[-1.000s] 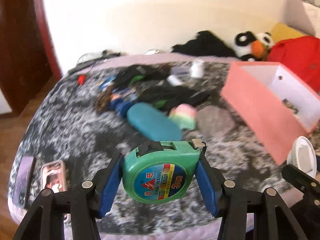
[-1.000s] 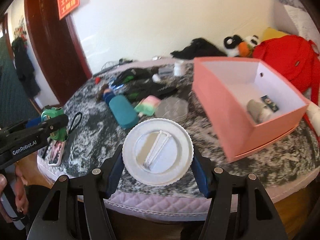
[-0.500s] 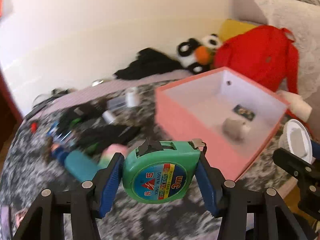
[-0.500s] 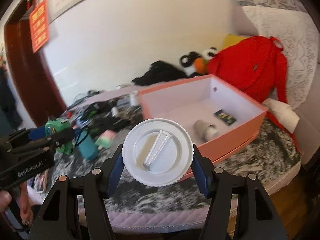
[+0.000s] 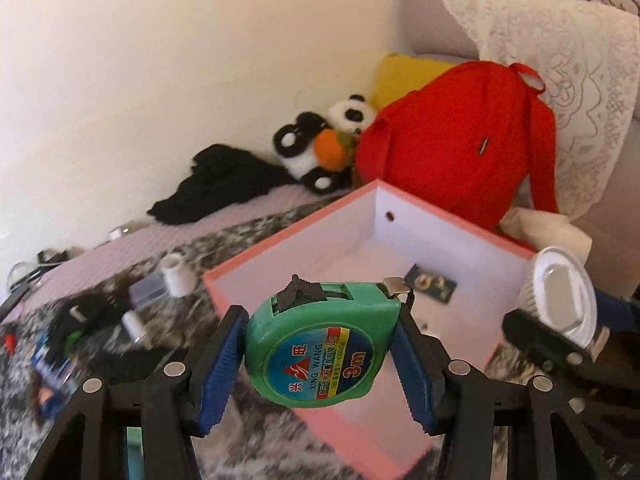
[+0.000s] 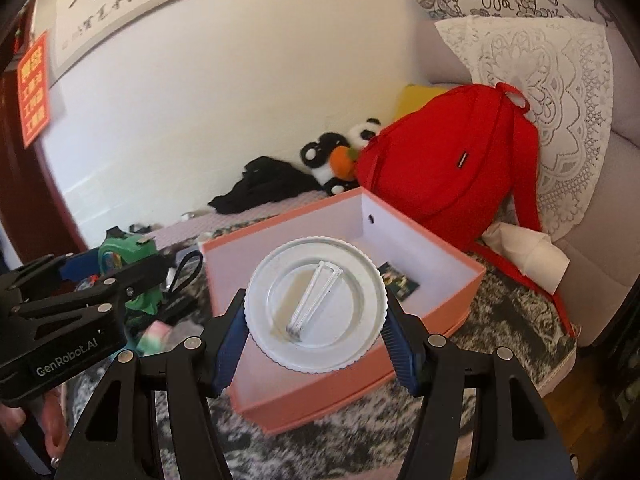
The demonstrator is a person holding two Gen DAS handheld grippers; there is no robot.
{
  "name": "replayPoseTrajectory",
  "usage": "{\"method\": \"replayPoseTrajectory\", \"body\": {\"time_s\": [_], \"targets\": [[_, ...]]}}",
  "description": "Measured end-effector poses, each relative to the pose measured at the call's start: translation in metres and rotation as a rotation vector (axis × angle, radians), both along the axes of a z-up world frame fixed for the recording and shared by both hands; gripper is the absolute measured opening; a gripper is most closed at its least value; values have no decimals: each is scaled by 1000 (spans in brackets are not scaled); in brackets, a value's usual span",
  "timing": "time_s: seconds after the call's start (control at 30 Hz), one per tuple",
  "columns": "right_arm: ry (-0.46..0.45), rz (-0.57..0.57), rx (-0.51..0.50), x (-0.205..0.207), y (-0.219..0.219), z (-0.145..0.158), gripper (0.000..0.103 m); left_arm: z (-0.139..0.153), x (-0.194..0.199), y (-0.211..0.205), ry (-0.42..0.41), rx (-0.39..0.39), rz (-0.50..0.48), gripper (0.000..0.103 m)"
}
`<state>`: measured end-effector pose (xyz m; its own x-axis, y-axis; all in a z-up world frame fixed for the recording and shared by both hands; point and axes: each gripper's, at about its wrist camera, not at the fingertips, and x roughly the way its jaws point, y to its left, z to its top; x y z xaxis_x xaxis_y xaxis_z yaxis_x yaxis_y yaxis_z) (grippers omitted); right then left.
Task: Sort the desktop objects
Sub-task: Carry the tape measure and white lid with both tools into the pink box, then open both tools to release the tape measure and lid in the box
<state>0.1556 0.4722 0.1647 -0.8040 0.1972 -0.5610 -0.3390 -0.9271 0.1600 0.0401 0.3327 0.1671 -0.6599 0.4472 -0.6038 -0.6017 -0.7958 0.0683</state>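
A green tape measure (image 5: 320, 344) is pinched between the blue pads of the left gripper (image 5: 318, 354), held in the air over the near wall of the pink box (image 5: 288, 240). The right gripper (image 6: 316, 324) clamps a white round lid (image 6: 316, 304) above the same box. Both grippers tilt downward, side by side over the grey patterned bed cover (image 6: 512, 320).

Green tape measure (image 5: 316, 344): glossy moulded plastic, printed label, metal end hook. White lid (image 6: 316, 304): smooth plastic, ribbed rim. Pink box (image 6: 400, 340): matt, probably cardboard, white inside. Red backpack (image 6: 448, 168): woven cloth. Bed cover (image 6: 500, 312): mottled grey fabric. Pillow cover (image 5: 560, 72): white lace.
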Motion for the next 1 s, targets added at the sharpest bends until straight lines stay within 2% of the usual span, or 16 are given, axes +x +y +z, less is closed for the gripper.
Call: {"method": "replayPoseTrajectory", "body": {"time_s": [0.27, 0.6, 0.7, 0.77, 0.87, 1.0], "targets": [[-26, -51, -15, -55, 46, -16, 65, -27, -46, 40, -44, -15, -15, 60], [-104, -67, -5, -111, 76, -49, 66, -62, -86, 64, -82, -62, -12, 61], [-171, -81, 33, -127, 76, -62, 66, -65, -89, 67, -46, -91, 22, 75], [-195, -102, 51, -135, 77, -69, 72, -62, -92, 59, -39, -63, 42, 90], [-181, -115, 46, -136, 78, -70, 81, -57, -97, 49, -28, -21, 71, 96], [-169, -109, 40, -135, 73, -65, 82, -52, -102, 39, -27, -18, 95, 96]]}}
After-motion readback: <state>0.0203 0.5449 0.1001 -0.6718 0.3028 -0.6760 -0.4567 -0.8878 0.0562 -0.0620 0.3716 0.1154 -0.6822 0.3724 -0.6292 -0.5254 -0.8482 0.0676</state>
